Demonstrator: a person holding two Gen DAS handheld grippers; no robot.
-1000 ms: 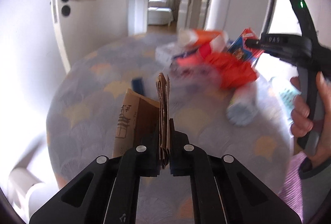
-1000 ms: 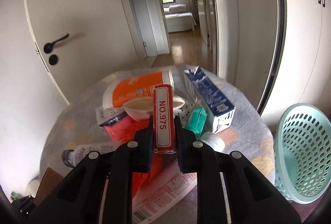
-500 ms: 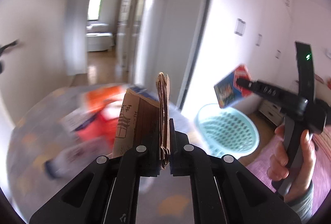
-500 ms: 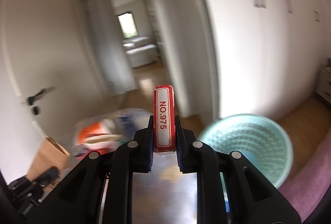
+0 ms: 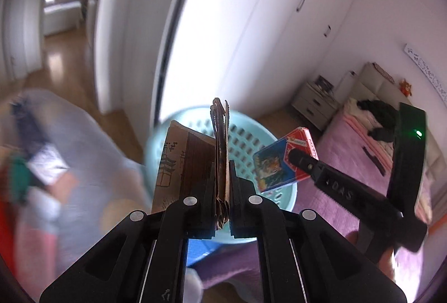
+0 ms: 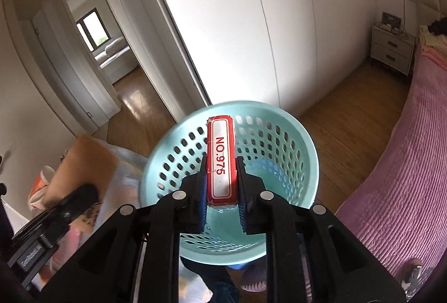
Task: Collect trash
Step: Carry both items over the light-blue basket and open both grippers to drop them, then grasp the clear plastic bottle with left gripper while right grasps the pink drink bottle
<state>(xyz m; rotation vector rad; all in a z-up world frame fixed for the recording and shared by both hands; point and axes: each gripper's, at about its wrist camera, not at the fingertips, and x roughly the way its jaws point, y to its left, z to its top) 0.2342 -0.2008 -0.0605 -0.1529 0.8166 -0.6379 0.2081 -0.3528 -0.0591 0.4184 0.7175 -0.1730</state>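
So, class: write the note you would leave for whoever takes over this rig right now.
Left tool: shut on folded brown cardboard, held in front of the basket.
Right tool: shut on a red box marked NO.975, held over the teal basket.
Basket floor, where visible, shows no trash.
Done: two pieces picked up and carried to the basket.
Left: release both into it, then fetch the remaining litter, blurred, on the table.

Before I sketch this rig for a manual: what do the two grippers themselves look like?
Both are matte black plastic. The left gripper and right gripper each have two angular fingers with round silver fasteners and triangular cut-outs. Seen from the left camera, the right unit carries embossed lettering on one finger and a green light on its upright.
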